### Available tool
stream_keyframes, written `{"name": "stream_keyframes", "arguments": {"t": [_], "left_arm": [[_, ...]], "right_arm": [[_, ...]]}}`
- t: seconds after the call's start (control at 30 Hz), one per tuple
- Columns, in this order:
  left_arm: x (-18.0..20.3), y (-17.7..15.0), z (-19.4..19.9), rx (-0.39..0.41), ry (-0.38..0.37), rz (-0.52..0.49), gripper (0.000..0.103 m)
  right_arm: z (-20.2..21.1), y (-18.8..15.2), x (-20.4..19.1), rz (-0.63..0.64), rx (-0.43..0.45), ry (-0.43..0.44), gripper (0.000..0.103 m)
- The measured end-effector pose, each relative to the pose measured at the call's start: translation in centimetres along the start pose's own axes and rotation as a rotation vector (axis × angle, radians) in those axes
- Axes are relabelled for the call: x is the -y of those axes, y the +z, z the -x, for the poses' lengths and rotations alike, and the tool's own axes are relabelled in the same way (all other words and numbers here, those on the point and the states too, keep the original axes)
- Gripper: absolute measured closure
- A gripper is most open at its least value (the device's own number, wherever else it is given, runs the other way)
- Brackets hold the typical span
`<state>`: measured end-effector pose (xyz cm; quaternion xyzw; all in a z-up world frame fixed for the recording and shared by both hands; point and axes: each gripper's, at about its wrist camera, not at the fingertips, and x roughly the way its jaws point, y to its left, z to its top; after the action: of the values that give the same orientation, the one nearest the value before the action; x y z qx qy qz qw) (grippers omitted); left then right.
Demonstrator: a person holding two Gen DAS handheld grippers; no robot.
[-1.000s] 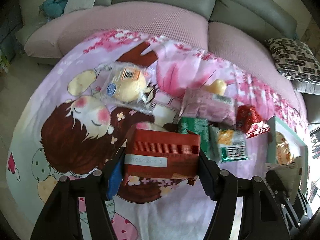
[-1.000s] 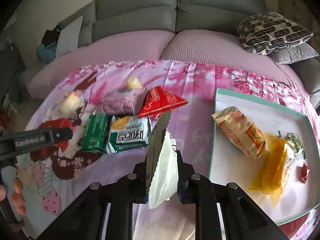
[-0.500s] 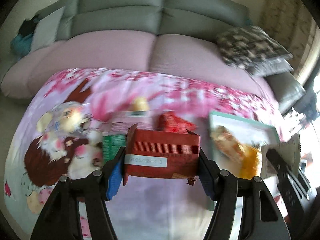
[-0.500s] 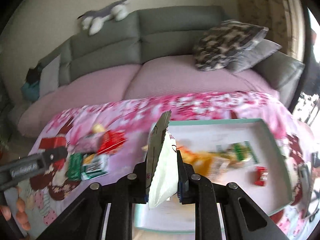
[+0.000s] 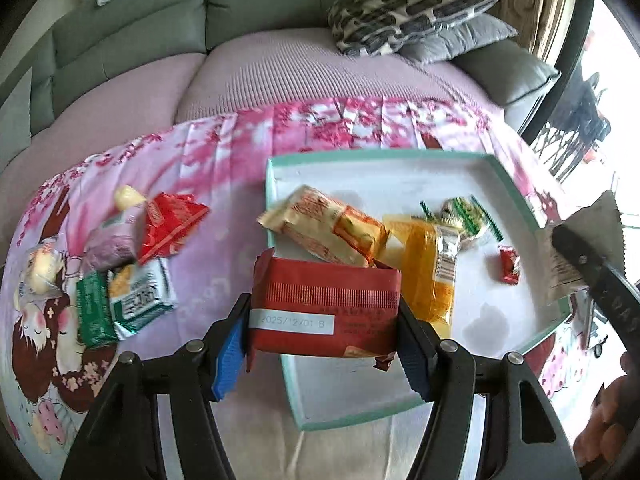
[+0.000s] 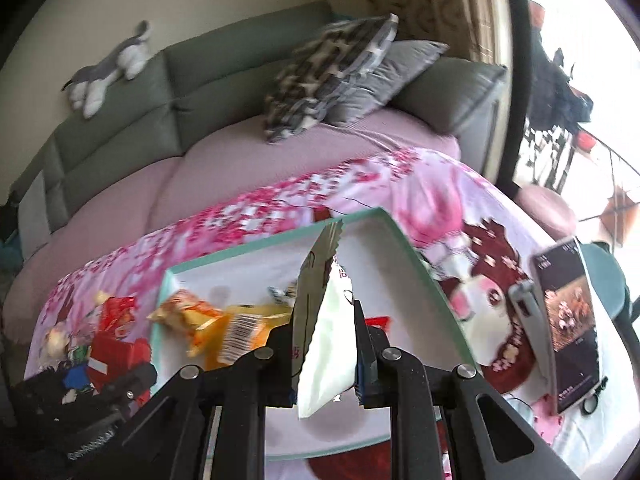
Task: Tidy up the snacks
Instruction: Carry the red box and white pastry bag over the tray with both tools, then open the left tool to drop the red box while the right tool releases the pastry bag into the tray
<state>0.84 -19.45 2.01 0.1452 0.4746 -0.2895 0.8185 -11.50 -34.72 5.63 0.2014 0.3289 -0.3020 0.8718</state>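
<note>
Left gripper (image 5: 324,344) angled down, 2 blue-padded jaws clamped on either side of a red snack pack (image 5: 325,306); right gripper (image 6: 326,354) tilted down, jaws pinched tight on a thin white packet (image 6: 326,340) held edge-up; bare fingers (image 5: 600,428) visible at lower right of left view.

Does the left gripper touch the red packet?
Touching. In the left wrist view the left gripper's blue pads press both ends of the red packet.

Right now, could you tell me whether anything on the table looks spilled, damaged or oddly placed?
Nothing looks spilled or damaged. The snacks in the tray lie loosely overlapped, and several packets remain in an untidy cluster on the cloth beside it.
</note>
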Motion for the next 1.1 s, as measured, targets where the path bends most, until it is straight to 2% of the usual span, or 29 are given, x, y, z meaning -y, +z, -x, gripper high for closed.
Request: {"name": "stream_keyframes", "arguments": {"t": [0.4,0.53,0.93,0.97,1.03,1.07,1.1], "left_arm": [[1.6,0.4,-2.9,-0.034,-0.003,-0.015,0.035],[1.9,0.5,-2.8,-0.037,0.009,-0.023,0.03],[1.1,1.0,-1.3,-0.007,0.024,-0.008,0.026],[0.8,1.1,-1.2,0.001,0.03,0.0,0.024],[0.3,1.2,-1.0,0.015,0.051,0.014,0.01],[0.0,1.2,-0.9,0.026,0.064,0.022,0.009],[-0.4,1.3,-0.8,0.036,0.083,0.037,0.009]], "right_arm": [[-2.8,-1.0,2.0,-0.026,-0.081,-0.045,0.082],[-3.4,-1.2,2.3,-0.038,-0.102,-0.063,0.082],[-3.7,-1.4,2.1,-0.034,-0.125,-0.073,0.081],[-3.8,-1.4,2.1,-0.031,-0.129,-0.074,0.08],[-4.0,-1.4,2.0,-0.027,-0.13,-0.077,0.071],[-4.0,-1.4,1.9,-0.025,-0.131,-0.079,0.058],[-4.0,-1.5,1.8,-0.023,-0.131,-0.08,0.04]]}}
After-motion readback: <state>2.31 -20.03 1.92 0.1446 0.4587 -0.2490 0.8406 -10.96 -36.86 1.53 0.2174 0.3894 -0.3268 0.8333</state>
